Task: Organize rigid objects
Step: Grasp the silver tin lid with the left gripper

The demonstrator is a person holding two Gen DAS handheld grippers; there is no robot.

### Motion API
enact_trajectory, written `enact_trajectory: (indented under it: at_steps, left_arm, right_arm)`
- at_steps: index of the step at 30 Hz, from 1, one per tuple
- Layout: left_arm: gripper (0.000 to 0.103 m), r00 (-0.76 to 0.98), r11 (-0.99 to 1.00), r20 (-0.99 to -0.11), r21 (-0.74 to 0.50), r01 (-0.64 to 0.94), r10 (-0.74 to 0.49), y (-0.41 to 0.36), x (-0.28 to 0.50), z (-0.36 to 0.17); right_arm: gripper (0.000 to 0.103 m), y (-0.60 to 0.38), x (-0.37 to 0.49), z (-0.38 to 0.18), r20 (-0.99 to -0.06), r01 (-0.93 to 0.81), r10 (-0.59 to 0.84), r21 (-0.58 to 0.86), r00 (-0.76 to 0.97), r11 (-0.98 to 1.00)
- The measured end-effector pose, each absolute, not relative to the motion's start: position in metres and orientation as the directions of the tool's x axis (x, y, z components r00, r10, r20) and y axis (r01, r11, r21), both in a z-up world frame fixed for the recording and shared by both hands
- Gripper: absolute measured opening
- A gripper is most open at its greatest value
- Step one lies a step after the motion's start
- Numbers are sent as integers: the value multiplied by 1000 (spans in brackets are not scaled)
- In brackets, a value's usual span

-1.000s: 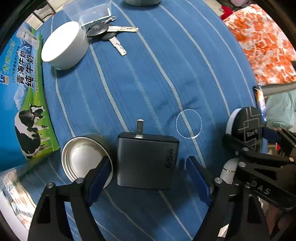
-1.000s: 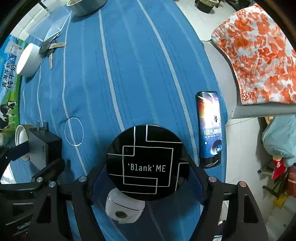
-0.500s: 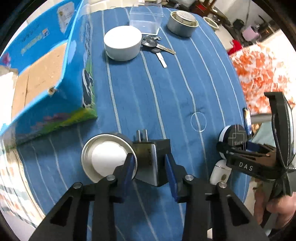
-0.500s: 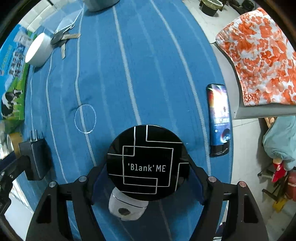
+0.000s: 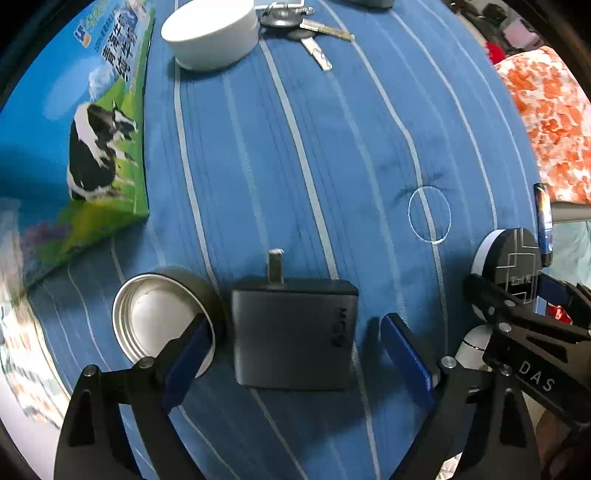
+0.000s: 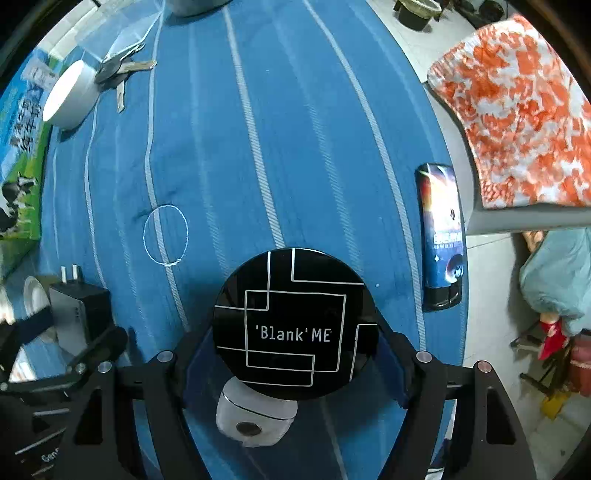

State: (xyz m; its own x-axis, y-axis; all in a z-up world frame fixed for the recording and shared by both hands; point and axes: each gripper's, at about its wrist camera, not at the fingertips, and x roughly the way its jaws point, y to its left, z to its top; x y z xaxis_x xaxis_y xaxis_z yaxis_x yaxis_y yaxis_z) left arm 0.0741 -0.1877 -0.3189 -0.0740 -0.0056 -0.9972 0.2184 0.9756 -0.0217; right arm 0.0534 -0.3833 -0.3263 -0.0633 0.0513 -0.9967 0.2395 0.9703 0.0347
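Note:
A dark grey charger [image 5: 293, 332] lies flat on the blue striped cloth [image 5: 332, 147], plug prongs pointing away. My left gripper [image 5: 295, 345] is open, its blue pads on either side of the charger and clear of it. The charger also shows at the left of the right wrist view [image 6: 79, 314]. My right gripper [image 6: 293, 354] is shut on a round black compact marked 'Blank'ME [image 6: 295, 325], held above a white earbud case [image 6: 255, 421]. The compact shows at the right of the left wrist view [image 5: 511, 264].
An open metal tin lid [image 5: 162, 317] sits left of the charger. A milk carton box [image 5: 74, 129] lies far left. A white round jar [image 5: 210, 31] and keys [image 5: 303, 29] lie at the back. A dark phone-shaped box [image 6: 441, 236] lies near the right edge. A chalk circle [image 5: 429, 214] marks the cloth.
Half a second ago my left gripper was shut on the charger and lifted it upright; now the charger lies flat on the cloth and the jaws are open. The right gripper still holds the compact.

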Motion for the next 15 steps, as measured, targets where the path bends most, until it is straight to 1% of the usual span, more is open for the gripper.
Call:
enact_trajectory:
  at_steps: [2,5,10,12,15]
  left_arm:
    - [91,-66,975,-998,-29,222,-15,-207,73,-317]
    - [91,-57,978,-998,-30,207,-19,-202,58,-304]
    - [93,143,998,-988,-50,24,-53,-180,36,-261]
    - [93,140,997,-987,-79,-20,-76,-170,33,-260]
    - [93,75,992,-992,-106,-61,-101,-153,35,-274]
  right_arm:
    - [78,-388,52,-326,-996,248,66,50,-57,967]
    - [78,-392,49,-325,-996,248,81,70,-36,966]
    - [78,-389,45,-324,-998,233,58,51,-21,971]
    - [78,-386,45,-325,-999,229,46,39,-22,973]
    - [78,-381,45,-324,-999,233,37,30,-24,972]
